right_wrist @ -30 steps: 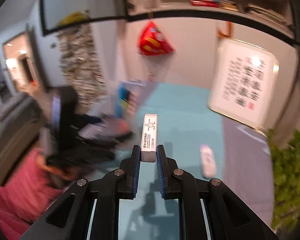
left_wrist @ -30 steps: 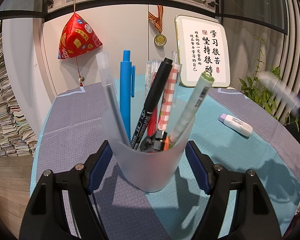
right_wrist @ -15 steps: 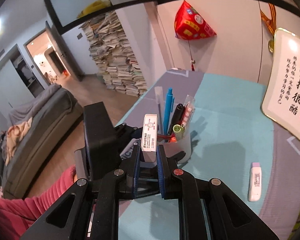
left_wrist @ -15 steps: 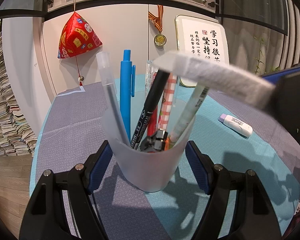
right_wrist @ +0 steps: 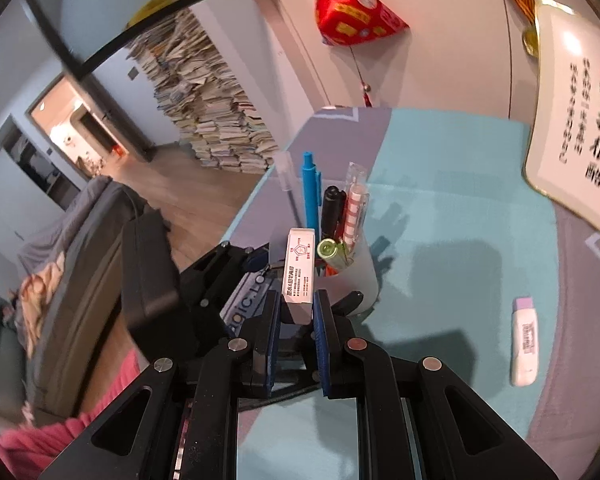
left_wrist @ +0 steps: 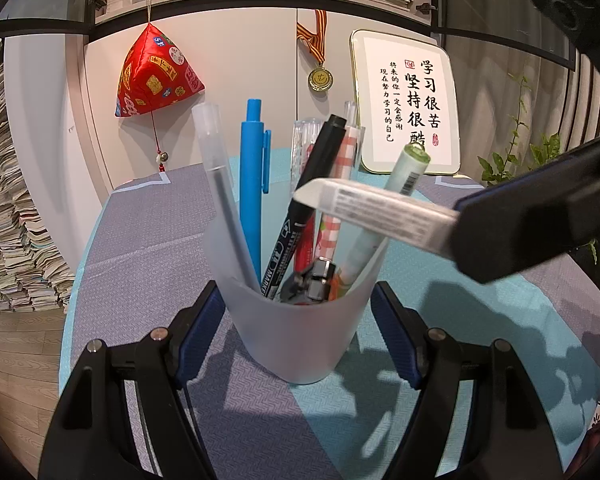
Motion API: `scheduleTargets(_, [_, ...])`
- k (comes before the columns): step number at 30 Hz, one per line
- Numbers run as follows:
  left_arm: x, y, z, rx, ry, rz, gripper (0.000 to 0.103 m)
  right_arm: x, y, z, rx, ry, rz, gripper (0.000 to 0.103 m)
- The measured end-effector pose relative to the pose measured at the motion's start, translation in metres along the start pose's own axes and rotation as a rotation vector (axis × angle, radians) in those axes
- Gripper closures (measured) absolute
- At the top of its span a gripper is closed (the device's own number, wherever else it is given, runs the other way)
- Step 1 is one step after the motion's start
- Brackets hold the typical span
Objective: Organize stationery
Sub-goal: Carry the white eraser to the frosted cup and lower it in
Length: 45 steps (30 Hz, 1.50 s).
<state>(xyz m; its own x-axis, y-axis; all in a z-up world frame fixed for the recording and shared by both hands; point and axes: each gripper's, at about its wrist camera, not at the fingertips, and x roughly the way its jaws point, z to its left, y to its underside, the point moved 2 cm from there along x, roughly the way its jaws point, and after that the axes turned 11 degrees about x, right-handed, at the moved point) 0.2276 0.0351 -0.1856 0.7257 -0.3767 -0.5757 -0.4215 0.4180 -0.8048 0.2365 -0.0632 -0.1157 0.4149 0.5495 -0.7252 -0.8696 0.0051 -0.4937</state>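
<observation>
Moved: right tool [right_wrist: 296, 312] swung in from the right edge of the left wrist view a second ago, now reaching across the middle right, so the flat white box [left_wrist: 374, 210] it carries hangs right over the pen cup [left_wrist: 296, 336].
Desk: teal and grey desk [right_wrist: 452, 216], same as before.
Left tool: left tool [left_wrist: 296, 332] hasn't budged, lower middle of its frame, pads snug on both sides of the cup, keeping it steady.
Cup contents: blue pen [left_wrist: 252, 184], black marker [left_wrist: 300, 220] and a green-capped pen [left_wrist: 384, 224] stand in it, pretty crowded.
Right tool grip: jaws nearly shut, pinching the box by its back end.
Leftover: white correction tape [right_wrist: 524, 340] lies on the desk at the right of the right wrist view, well apart from the cup.
Meaning: I'd say the box goes in next, then the tape.
</observation>
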Motion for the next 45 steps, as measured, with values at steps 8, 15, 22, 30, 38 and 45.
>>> scheduleTargets(8, [0.000,0.000,0.000,0.000,0.000,0.000,0.029,0.008,-0.012,-0.002,0.055,-0.010,0.013,0.088])
scheduleTargets(15, [0.000,0.000,0.000,0.001,-0.001,0.001,0.029,0.005,-0.013,-0.001,0.059,0.001,-0.006,0.088])
scheduleTargets(22, [0.000,-0.001,-0.001,0.001,0.000,0.001,0.029,0.001,-0.019,0.004,0.054,0.021,-0.047,0.088])
scheduleTargets(30, [0.000,0.000,0.000,0.001,-0.001,0.001,0.029,-0.001,-0.022,0.012,0.042,0.032,-0.064,0.088])
scheduleTargets(38, [0.000,-0.001,-0.001,0.002,-0.001,0.001,0.029,-0.008,-0.013,0.012,0.020,0.040,-0.062,0.088])
scheduleTargets(45, [0.000,0.000,0.000,0.002,-0.001,0.001,0.029,-0.010,-0.015,0.005,0.041,0.044,-0.076,0.088])
